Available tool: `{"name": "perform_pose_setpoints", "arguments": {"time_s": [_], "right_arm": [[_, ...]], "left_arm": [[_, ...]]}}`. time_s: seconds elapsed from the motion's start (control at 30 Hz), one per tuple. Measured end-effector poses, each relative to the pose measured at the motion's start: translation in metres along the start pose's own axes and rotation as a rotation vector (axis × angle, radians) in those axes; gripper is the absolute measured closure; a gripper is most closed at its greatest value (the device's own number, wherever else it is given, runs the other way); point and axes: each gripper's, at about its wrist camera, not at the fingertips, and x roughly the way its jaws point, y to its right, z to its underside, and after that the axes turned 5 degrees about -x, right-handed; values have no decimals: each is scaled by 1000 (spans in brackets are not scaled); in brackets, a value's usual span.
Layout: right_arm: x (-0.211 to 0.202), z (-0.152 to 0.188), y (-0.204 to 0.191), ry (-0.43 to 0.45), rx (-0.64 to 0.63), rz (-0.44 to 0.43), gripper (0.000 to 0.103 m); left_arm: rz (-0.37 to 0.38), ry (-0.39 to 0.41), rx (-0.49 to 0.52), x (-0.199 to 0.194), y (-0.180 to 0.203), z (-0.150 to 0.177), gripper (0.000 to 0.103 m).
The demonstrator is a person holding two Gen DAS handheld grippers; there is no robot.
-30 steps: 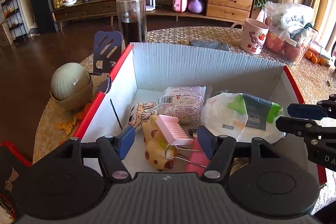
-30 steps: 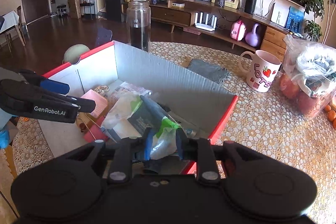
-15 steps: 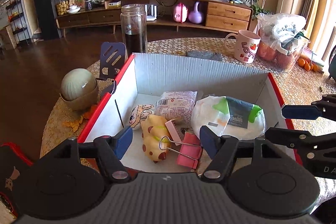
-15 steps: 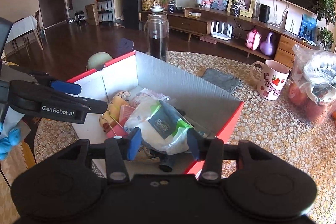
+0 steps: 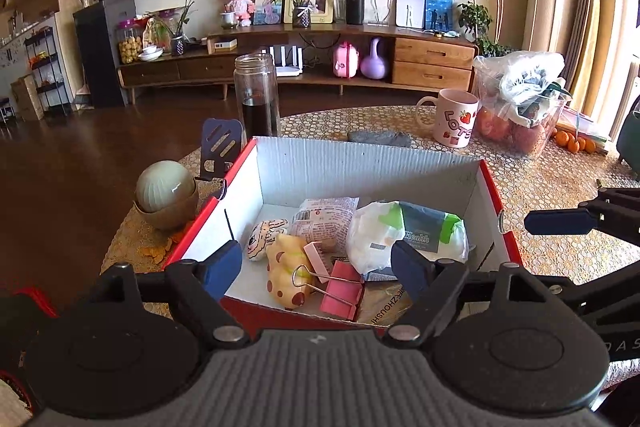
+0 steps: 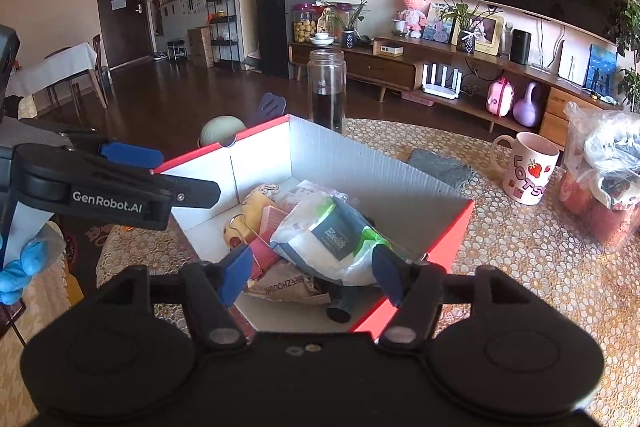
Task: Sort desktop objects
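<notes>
Both grippers were held above the near edge of the box, a red-rimmed carton standing on the table. The left gripper had its jaws spread wide and carried nothing. The right gripper was likewise released and empty, its blue pads well apart over the box's near corner.

Inside the box lay the sorted items:
- a white and green pouch, topmost, toward the right wall
- a pink clip with its wire handles folded out, near the front wall
- a yellow toy, touching the clip
- a pink comb, resting on the toy
- a printed sachet toward the back wall
- a small striped figure just beside the toy

A brown packet lay under the pouch at the front.

Judged from this layout, a placing step appeared complete and neither tool was committed to an object. Items outside the box included a mug, a jar, a grey cloth, a bowl and a fruit bag; which of these belonged to the sort could not be determined.

The next move would call for selecting one remaining item, carrying an open gripper clear over the box wall, and aligning the pads on either side of it before closing
</notes>
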Motion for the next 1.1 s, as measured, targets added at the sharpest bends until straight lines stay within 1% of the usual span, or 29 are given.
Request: {"name": "perform_pose_setpoints", "arguments": {"time_s": [0.03,0.07,0.13,0.17,0.2,0.23,0.27,0.4,0.7,0.83,1.0,1.1], "right_arm": [[-2,2,0,5,0,-2,29],[-5,3,1,11,0,-4,28],[-10,5,1,23,3,-11,23],[-13,6,2,31,8,-13,21],[-16,6,2,40,12,-14,18],[-18,6,3,50,14,-16,16],[-21,7,3,60,17,-19,15],[-32,8,3,91,13,-22,8],[-51,15,11,124,41,-9,1],[-60,18,16,133,59,-6,0],[-70,23,16,145,50,-5,0],[-74,27,15,154,39,3,0]], "left_arm": [[-4,2,6,-2,2,1,18],[-7,7,8,-3,3,2,16],[-8,13,5,-7,4,3,14],[-6,13,4,-7,5,4,12],[-6,14,3,-9,6,5,9],[-8,16,3,-10,7,6,3],[-5,18,4,-11,8,7,0],[-2,24,1,-16,12,10,0],[20,-3,-38,-26,18,17,0],[21,-11,-52,-30,21,19,0],[15,-21,-56,-35,26,23,0],[-4,-21,-43,-38,29,24,0]]}}
